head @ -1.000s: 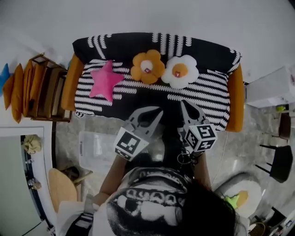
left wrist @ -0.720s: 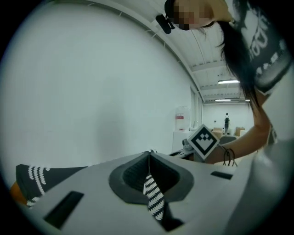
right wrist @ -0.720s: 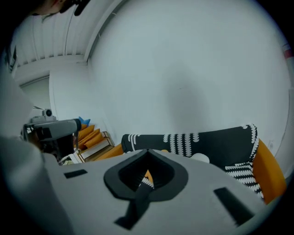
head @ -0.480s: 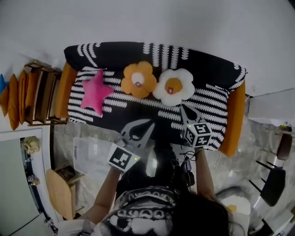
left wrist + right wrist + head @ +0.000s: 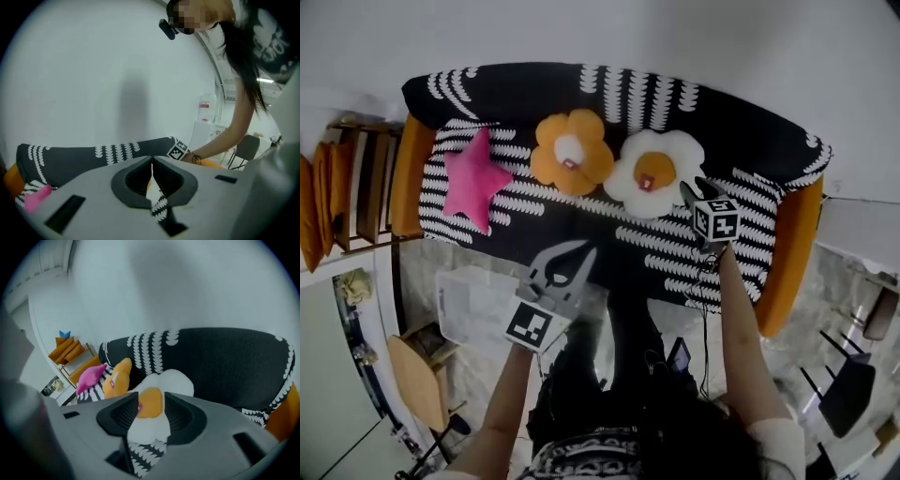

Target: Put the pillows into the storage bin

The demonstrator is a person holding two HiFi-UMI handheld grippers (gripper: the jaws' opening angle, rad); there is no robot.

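Sofa fills the background, with the storage bin on the floor off its front-left. Left gripper hangs before the sofa, jaws pressed together. Right gripper has swung in over the seat to the white flower pillow, jaws just spreading but not yet pinching, so the first pickup looks imminent.

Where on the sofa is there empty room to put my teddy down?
The front strip of the sofa seat, before the three pillows, is bare. So is the narrow gap between the pink star pillow and the orange flower pillow. The orange flower pillow and white flower pillow touch: crowded there.
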